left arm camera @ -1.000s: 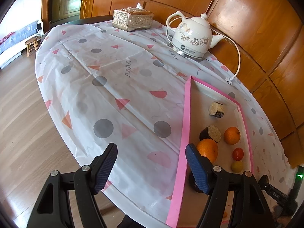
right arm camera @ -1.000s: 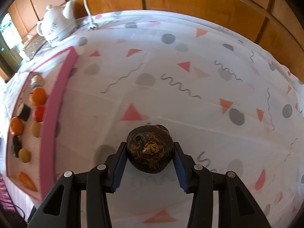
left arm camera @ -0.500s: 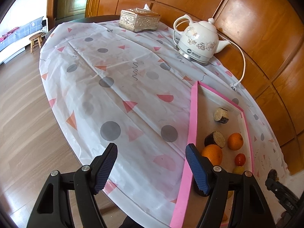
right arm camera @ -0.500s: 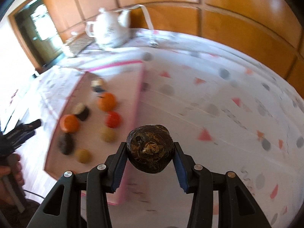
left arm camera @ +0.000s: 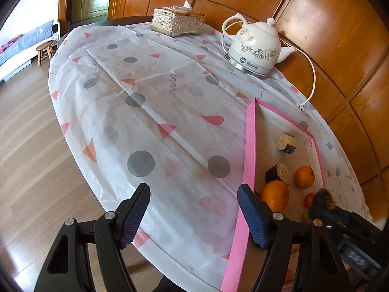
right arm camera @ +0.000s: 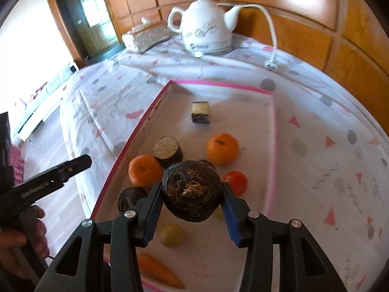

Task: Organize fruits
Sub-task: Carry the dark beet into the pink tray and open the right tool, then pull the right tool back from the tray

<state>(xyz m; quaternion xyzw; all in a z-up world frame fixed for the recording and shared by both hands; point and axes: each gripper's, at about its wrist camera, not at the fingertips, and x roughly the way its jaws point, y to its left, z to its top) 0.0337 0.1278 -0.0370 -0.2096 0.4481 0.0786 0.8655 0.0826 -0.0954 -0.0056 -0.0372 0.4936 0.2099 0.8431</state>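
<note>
Status: the right gripper (right arm camera: 192,209) is clamped on a dark brown round fruit (right arm camera: 192,191), pads pressing both its sides, carried above the pink-edged tray (right arm camera: 273,126) and not yet set down. The left gripper (left arm camera: 194,214) has its jaws apart w/ nothing between them, over the patterned tablecloth (left arm camera: 145,97) just beside the tray's pink rim. Already in tray: two oranges (right arm camera: 221,148), a small red fruit (right arm camera: 235,182), a yellowish fruit (right arm camera: 172,234), two cut dark-skinned pieces (right arm camera: 167,149), a dark round item (right arm camera: 130,198), a carrot-like item (right arm camera: 158,271) near the front edge. Judgement: sorting is well advanced; no loose fruit shows on the cloth in either view, so the held piece may be the last. Remaining: lower into a free spot, e.g. the bare area toward the tray's far end, then release. Kettle (left arm camera: 255,48) and tissue box (left arm camera: 177,24) sit well apart, no interference.
</note>
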